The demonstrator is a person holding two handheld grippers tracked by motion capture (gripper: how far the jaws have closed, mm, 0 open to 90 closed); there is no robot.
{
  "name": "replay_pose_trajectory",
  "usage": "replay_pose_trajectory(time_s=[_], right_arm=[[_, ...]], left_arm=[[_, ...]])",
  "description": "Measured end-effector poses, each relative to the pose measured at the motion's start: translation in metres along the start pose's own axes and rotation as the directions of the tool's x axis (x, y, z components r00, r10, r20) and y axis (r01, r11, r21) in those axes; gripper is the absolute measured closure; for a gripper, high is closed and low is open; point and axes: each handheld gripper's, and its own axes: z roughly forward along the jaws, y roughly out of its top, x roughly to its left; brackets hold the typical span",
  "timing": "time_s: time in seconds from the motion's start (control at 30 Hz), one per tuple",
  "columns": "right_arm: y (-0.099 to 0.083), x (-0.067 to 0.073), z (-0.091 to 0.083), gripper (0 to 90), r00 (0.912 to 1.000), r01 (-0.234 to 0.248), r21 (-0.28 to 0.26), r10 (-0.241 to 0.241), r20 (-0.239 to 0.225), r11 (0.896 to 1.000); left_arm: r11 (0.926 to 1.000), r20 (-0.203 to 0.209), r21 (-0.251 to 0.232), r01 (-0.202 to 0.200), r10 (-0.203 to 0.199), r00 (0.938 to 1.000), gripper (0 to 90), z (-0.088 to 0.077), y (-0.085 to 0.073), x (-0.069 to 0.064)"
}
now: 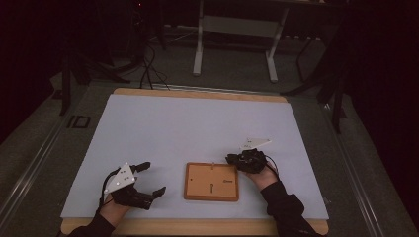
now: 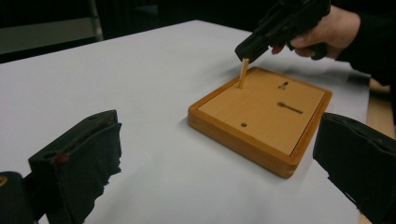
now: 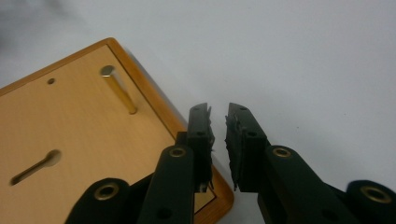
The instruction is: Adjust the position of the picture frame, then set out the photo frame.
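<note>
A flat wooden board [image 1: 211, 181] with a raised rim lies on the white table cover near the front edge. A thin wooden peg [image 2: 243, 73] stands upright in a hole at the board's far corner. My right gripper [image 3: 218, 112] hovers just off that corner beside the peg [image 3: 119, 91], its jaws a narrow gap apart with nothing between them. In the left gripper view the right gripper [image 2: 247, 49] hangs close over the peg's top. My left gripper [image 1: 154, 177] rests left of the board, wide open and empty, facing the board [image 2: 261, 116].
The board's face has a keyhole slot [image 2: 289, 107] and a small round hole [image 2: 243, 125]. The white cover [image 1: 197, 123] stretches far behind the board. Beyond the table stand a frame's white legs [image 1: 198, 49] and dark cables [image 1: 147, 69] on the floor.
</note>
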Motion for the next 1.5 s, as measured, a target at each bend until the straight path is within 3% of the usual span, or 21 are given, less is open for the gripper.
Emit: replay_pose_trajectory(time_s=[0.13, 0.2, 0.3, 0.5, 0.7, 0.77, 0.8, 0.9, 0.93, 1.13, 1.27, 1.37, 1.5], right_arm=[[0.000, 0.002, -0.007, 70.8, 0.9998, -0.007, -0.014, 0.006, -0.019, 1.000], [0.000, 0.003, -0.011, 61.6, 0.9998, -0.014, -0.025, 0.014, -0.014, 1.000], [-0.002, 0.007, -0.024, 52.2, 0.9999, -0.011, -0.059, 0.012, 0.011, 0.998], [-0.005, 0.014, -0.044, 34.5, 0.9992, -0.034, -0.127, 0.037, 0.018, 0.991], [-0.011, 0.019, -0.049, 18.0, 0.9990, -0.045, -0.159, 0.044, -0.012, 0.986], [-0.013, 0.019, -0.050, 17.0, 0.9989, -0.040, -0.162, 0.035, -0.030, 0.986], [-0.017, 0.020, -0.053, 17.0, 0.9975, -0.047, -0.192, 0.036, -0.060, 0.980], [-0.020, 0.022, -0.056, 17.0, 0.9982, -0.041, -0.197, 0.031, -0.052, 0.980], [-0.022, 0.023, -0.058, 16.8, 0.9981, -0.039, -0.201, 0.029, -0.055, 0.979], [-0.035, 0.032, -0.070, 14.8, 0.9999, -0.013, -0.213, 0.013, 0.000, 0.977], [-0.041, 0.037, -0.076, 15.4, 0.9999, -0.011, -0.223, 0.009, -0.007, 0.975], [-0.046, 0.042, -0.080, 15.8, 0.9998, 0.021, -0.216, -0.021, 0.000, 0.976], [-0.051, 0.044, -0.083, 15.8, 0.9998, 0.017, -0.221, -0.016, 0.009, 0.975]], left_arm=[[0.9978, 0.005, 0.044, 0.049, -0.049, 0.9988, 1.4, 0.003, 0.005, -0.003], [0.9946, 0.052, 0.068, 0.078, -0.081, 0.9953, 1.4, 0.005, 0.009, -0.003], [0.9919, 0.077, 0.097, 0.082, -0.089, 0.9930, 1.4, 0.009, 0.010, -0.005], [0.9878, 0.135, 0.124, 0.095, -0.111, 0.9845, 1.4, 0.017, 0.013, -0.005], [0.9843, 0.167, 0.166, 0.059, -0.087, 0.9822, 1.4, 0.029, 0.023, -0.008], [0.9822, 0.165, 0.185, 0.031, -0.063, 0.9843, 1.4, 0.038, 0.029, -0.010], [0.9818, 0.164, 0.187, 0.032, -0.063, 0.9844, 1.4, 0.040, 0.030, -0.010], [0.9817, 0.162, 0.188, 0.030, -0.061, 0.9849, 1.4, 0.046, 0.034, -0.010], [0.9808, 0.183, 0.192, 0.030, -0.066, 0.9809, 1.4, 0.051, 0.037, -0.009], [0.9813, 0.211, 0.192, -0.002, -0.039, 0.9768, 2.0, 0.064, 0.047, -0.011], [0.9845, 0.227, 0.175, -0.009, -0.031, 0.9734, 3.7, 0.076, 0.053, -0.010], [0.9837, 0.239, 0.174, -0.043, 0.000, 0.9711, 5.1, 0.085, 0.057, -0.012], [0.9821, 0.238, 0.171, -0.080, 0.038, 0.9706, 9.5, 0.098, 0.059, -0.014]])
